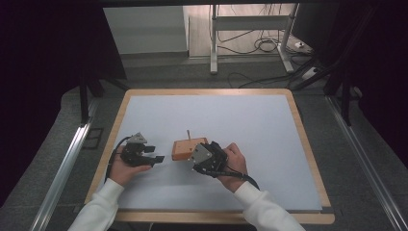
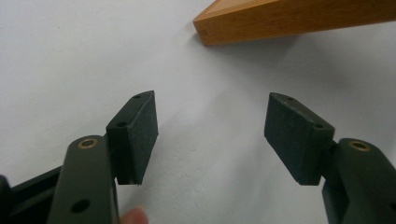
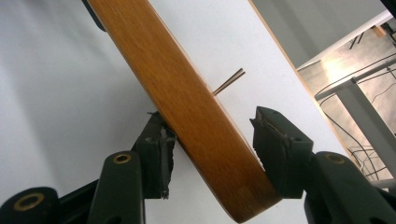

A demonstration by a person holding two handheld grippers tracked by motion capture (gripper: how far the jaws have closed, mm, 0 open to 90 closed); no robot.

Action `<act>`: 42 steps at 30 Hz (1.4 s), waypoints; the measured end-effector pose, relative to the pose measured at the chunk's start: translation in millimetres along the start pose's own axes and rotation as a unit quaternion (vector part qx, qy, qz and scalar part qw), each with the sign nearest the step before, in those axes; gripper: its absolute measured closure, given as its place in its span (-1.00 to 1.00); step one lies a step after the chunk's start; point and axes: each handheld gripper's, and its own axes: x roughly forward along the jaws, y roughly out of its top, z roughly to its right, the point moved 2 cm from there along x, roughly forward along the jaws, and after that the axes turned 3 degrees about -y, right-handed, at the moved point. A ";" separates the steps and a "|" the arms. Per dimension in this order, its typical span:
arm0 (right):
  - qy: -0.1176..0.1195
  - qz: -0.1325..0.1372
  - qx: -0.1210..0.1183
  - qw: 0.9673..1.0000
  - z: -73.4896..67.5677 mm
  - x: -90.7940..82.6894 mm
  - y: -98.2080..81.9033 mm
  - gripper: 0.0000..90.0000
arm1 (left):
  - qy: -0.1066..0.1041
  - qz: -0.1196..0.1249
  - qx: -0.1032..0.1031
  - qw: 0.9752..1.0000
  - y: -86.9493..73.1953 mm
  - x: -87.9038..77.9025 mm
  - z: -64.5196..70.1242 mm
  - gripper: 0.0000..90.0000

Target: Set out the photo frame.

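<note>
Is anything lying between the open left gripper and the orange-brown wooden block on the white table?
Nothing visible. Between the left gripper and the orange-brown wooden block lies only bare white table surface. The right gripper already straddles the block's far end.

Wooden block [image 1: 188,148] between both grippers; white mat [image 1: 231,120] beyond it free.

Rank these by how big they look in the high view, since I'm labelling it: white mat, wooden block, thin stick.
1. White mat, by far the largest.
2. Wooden block, partly hidden behind the right tongs.
3. Thin stick, rising from the block, smallest.
</note>
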 end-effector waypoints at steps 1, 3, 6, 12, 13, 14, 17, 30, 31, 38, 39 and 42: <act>0.001 0.000 0.000 1.000 1.4 0.5 1.2 0.09 | 0.000 0.000 -0.002 1.000 -0.2 0.0 -0.5 -0.23; 0.002 -0.003 -0.002 1.000 4.0 1.3 3.7 0.10 | -0.002 0.001 -0.005 1.000 -0.7 0.1 -1.3 -0.23; 0.005 -0.006 -0.006 1.000 9.2 2.6 7.0 0.11 | -0.002 0.001 -0.005 1.000 -0.9 0.3 -1.3 -0.23; 0.013 -0.010 -0.010 1.000 19.5 5.8 14.0 0.14 | -0.002 0.003 -0.006 1.000 -0.9 -0.5 -2.5 -0.23; 0.014 -0.010 -0.010 1.000 20.5 6.3 15.0 0.14 | -0.003 0.004 -0.007 1.000 -1.0 -0.7 -2.4 -0.23; 0.016 -0.009 -0.013 1.000 22.1 7.0 16.0 0.14 | -0.003 0.004 -0.008 1.000 -1.0 -0.8 -2.6 -0.23; 0.020 -0.009 -0.015 1.000 25.8 8.4 18.6 0.16 | -0.004 0.004 -0.009 1.000 -1.3 -0.4 -2.9 -0.23; 0.045 -0.008 -0.025 0.999 32.1 13.4 28.5 0.39 | -0.008 0.004 -0.010 1.000 -1.7 0.4 -2.9 -0.24; 0.046 -0.009 -0.026 0.999 31.3 13.6 29.3 0.41 | -0.008 0.004 -0.010 1.000 -1.8 0.4 -2.9 -0.24; 0.054 -0.011 -0.039 0.998 28.4 16.7 34.7 0.48 | -0.007 0.008 -0.015 1.000 -2.2 0.3 -3.4 -0.24; 0.054 -0.011 -0.042 0.998 28.2 17.0 35.5 0.49 | -0.007 0.004 -0.011 1.000 -2.4 0.0 -4.0 -0.24; 0.055 -0.010 -0.043 0.998 30.0 17.2 36.2 0.50 | -0.007 0.004 -0.011 1.000 -2.4 0.0 -3.9 -0.24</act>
